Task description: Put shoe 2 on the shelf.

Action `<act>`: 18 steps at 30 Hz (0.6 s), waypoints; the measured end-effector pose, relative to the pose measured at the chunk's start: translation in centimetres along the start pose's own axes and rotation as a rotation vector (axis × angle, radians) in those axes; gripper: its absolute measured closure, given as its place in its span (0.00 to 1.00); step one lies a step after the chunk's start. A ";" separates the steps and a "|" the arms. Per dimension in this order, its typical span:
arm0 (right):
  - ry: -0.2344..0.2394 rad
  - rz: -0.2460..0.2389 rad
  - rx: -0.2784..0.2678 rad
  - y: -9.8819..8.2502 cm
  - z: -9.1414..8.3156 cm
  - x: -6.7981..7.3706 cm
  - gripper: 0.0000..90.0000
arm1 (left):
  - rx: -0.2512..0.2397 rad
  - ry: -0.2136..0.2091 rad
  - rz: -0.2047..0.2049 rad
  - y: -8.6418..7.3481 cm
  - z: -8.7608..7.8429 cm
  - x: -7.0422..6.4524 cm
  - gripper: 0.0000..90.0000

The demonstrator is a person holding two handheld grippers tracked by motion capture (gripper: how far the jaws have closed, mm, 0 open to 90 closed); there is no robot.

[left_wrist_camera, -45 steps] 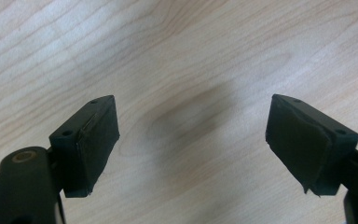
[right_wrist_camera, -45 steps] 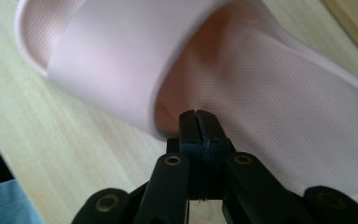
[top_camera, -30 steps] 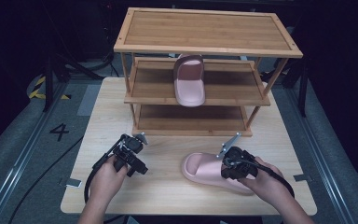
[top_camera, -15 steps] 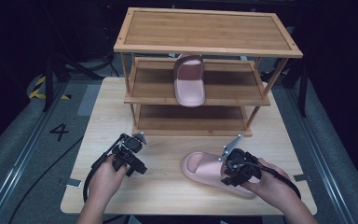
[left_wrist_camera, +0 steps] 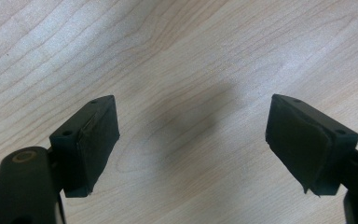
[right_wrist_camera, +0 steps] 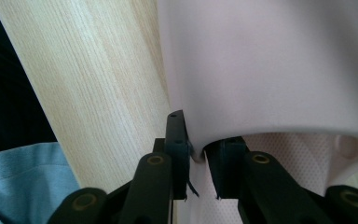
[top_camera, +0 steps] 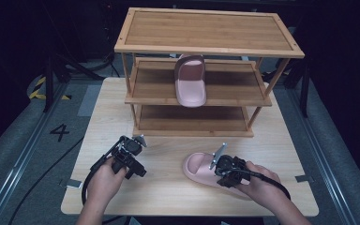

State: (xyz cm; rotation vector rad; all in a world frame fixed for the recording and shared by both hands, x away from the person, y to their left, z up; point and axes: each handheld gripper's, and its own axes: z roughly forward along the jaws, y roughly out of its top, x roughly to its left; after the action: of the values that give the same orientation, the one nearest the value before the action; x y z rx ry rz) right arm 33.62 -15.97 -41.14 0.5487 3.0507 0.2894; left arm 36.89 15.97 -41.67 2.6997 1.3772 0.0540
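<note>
A three-tier wooden shoe rack (top_camera: 206, 47) stands at the far side of the light wooden table (top_camera: 168, 187), with one pink slipper (top_camera: 191, 80) lying on its middle shelf, toe strap toward the back.

The second pink slipper (top_camera: 201, 169) lies on the table in front of the rack, toward the right, sole down. It is a soft, smooth slide of pale pink with a broad strap over the toe end; in the right gripper view its strap (right_wrist_camera: 270, 65) is a wide matte band, and the footbed under it carries a fine dotted texture.

The right gripper (top_camera: 224, 172) sits over this slipper near its strap. Its jaws have just been closing, and in the right gripper view they stand narrow, one finger (right_wrist_camera: 176, 140) outside the strap's edge and the other under it, the thin edge of the strap pinched between them.

The left gripper (top_camera: 132, 157) rests low over the bare table to the left, well apart from the slipper. Its fingers (left_wrist_camera: 91, 140) stand wide, with only the wood grain between them.
</note>
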 end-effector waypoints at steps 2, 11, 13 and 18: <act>-0.003 -0.005 -0.008 0.0 0.0 0.1 0.90 | 0.000 -0.002 -0.001 0.0 0.0 0.0 0.20; 0.021 0.037 -0.048 0.0 -1.0 0.1 0.92 | -0.009 -0.009 -0.003 0.0 -0.3 0.1 0.20; 0.029 0.045 -0.051 -0.1 -1.3 -0.1 0.92 | -0.014 -0.013 -0.011 0.0 -0.3 0.1 0.20; 0.045 0.050 -0.062 -0.1 -2.5 -0.3 0.92 | -0.014 -0.013 -0.024 -0.1 -0.5 0.4 0.20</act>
State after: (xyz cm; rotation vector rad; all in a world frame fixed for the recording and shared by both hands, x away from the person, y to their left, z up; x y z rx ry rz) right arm 33.67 -16.59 -38.74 0.6238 3.0622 0.4020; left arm 37.00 16.45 -41.21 2.6668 1.4001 0.0435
